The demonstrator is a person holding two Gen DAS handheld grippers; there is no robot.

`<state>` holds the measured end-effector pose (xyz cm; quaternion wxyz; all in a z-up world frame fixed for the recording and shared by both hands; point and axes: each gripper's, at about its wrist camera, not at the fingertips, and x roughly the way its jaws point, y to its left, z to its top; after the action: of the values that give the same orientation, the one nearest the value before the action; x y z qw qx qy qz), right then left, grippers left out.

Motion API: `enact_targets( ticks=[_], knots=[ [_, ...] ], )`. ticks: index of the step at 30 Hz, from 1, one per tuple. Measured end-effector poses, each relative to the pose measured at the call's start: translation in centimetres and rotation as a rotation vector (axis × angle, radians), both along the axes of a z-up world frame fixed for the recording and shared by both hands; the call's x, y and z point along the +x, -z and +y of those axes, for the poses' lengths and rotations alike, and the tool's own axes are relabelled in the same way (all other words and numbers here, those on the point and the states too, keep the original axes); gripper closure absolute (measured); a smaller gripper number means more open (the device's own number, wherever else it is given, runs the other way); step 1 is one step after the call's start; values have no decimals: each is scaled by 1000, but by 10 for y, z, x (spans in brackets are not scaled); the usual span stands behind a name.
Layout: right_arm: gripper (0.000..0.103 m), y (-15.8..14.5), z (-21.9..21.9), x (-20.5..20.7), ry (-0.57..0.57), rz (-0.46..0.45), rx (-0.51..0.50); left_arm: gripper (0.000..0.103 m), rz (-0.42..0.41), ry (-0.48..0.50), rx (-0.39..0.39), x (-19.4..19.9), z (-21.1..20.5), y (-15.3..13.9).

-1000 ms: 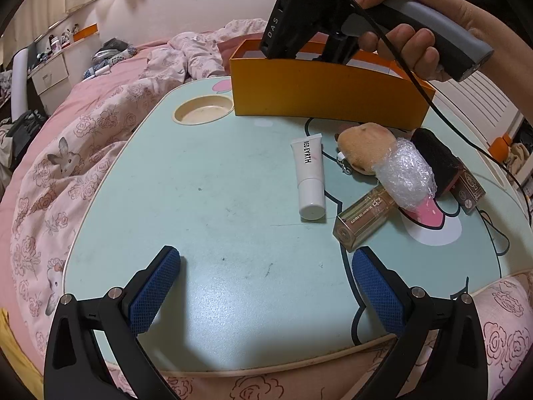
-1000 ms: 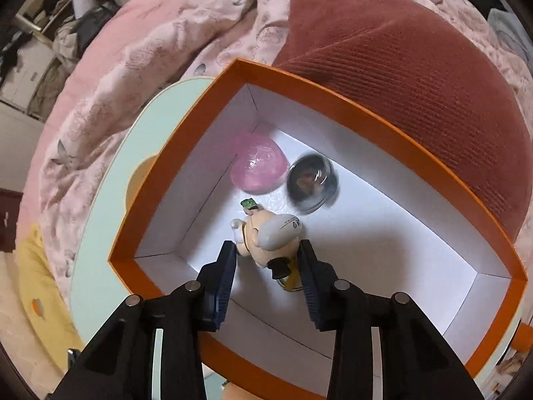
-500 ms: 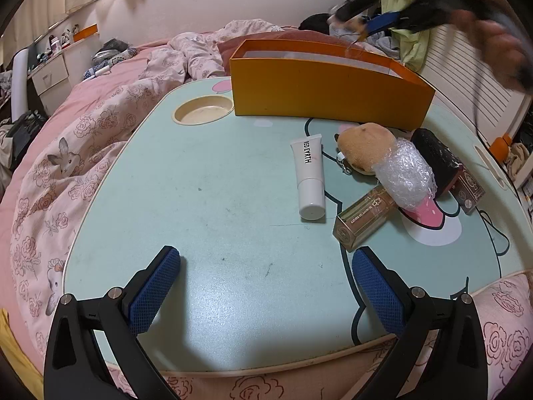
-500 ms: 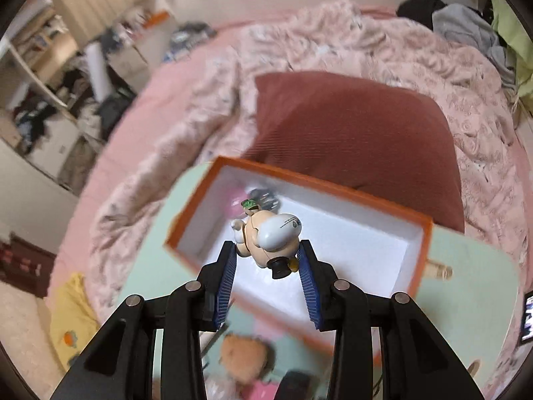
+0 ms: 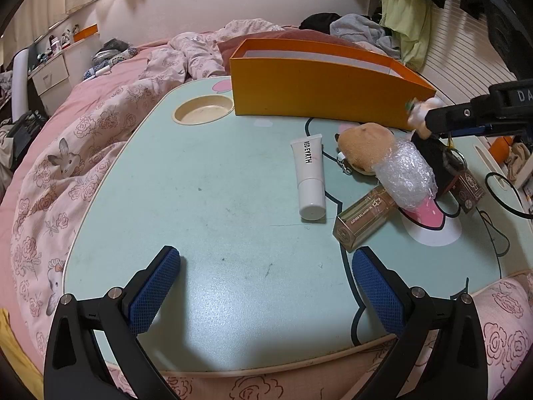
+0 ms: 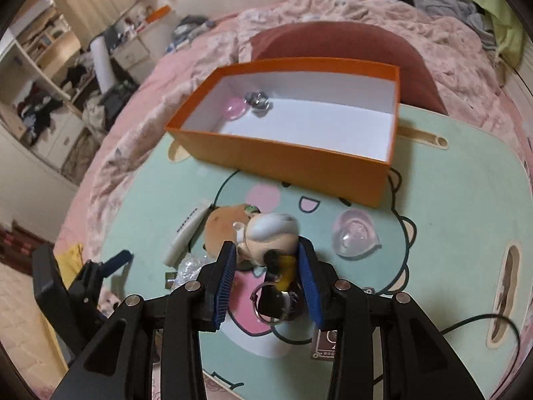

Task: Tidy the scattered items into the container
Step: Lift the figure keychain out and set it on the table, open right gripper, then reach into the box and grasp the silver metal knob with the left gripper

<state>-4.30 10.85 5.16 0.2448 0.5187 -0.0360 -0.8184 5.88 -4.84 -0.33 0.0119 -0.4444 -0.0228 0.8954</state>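
Presently, the right gripper (image 6: 266,260): jaws partly spread and opening, with a small figurine keychain (image 6: 269,236) between the blue pads. Whether the pads press on it cannot be told; it sits loosely between them with its key ring (image 6: 266,303) dangling below. Judged: the toy is carried short of the orange box (image 6: 286,160), over the table's clutter, so a release here would drop it outside the container.

Left gripper (image 5: 263,286): jaws spread wide, nothing between them, hovering over bare table (image 5: 206,220) well in front of the orange box. Judged: parked out of the way while the other hand works.

Orange box: stands at the table's far edge against a red cushion (image 6: 333,43); a pink dome (image 6: 235,108) and a dark shiny piece (image 6: 258,100) lie inside in its left corner.

Still outside, in front of the orange box:
- white tube (image 5: 309,175), lying flat
- brown plush (image 5: 364,143), beside the tube
- bubble-wrap bundle (image 5: 404,175), touching the plush
- gold bottle (image 5: 363,215), partly under the bundle
- clear dome (image 6: 354,236), near the box's right corner
- dark item with a card tag (image 5: 466,188), partly hidden
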Motion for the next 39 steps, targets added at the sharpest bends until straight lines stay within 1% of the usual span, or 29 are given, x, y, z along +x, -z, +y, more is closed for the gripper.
enact_targets(
  ticks=[2,4,8,13,17,23,28,31,33,36,39],
  knots=[
    [44,-3,7,5,26,41,-19,0,0,0,0,0,0,0],
    [37,-5,13,14,61,80,-21,0,0,0,-1,0,0,0],
    [37,-1,23,32,125,112,-10,0,-1,0,-1,-1,0,0],
    [37,13,21,57,168,172,88,0,-2,0,-1,0,0,0],
    [37,24,15,69,180,205,119,0,-3,-1,-2,0,0,0],
    [37,25,18,80,209,260,126,0,-8,1,-1,-1,1,-1],
    [35,27,22,80,214,250,109,0,-30,0,-12,-4,-2,-4],
    [35,26,25,81,219,253,95,0,23,-3,-37,-4,-6,-23],
    [35,26,25,82,221,256,89,0,79,-2,-19,-7,-12,-50],
    [35,26,25,82,220,253,87,0,132,7,20,-19,-21,-83],
    [35,26,25,83,218,255,88,0,155,30,29,-40,-23,-110]
  ],
)
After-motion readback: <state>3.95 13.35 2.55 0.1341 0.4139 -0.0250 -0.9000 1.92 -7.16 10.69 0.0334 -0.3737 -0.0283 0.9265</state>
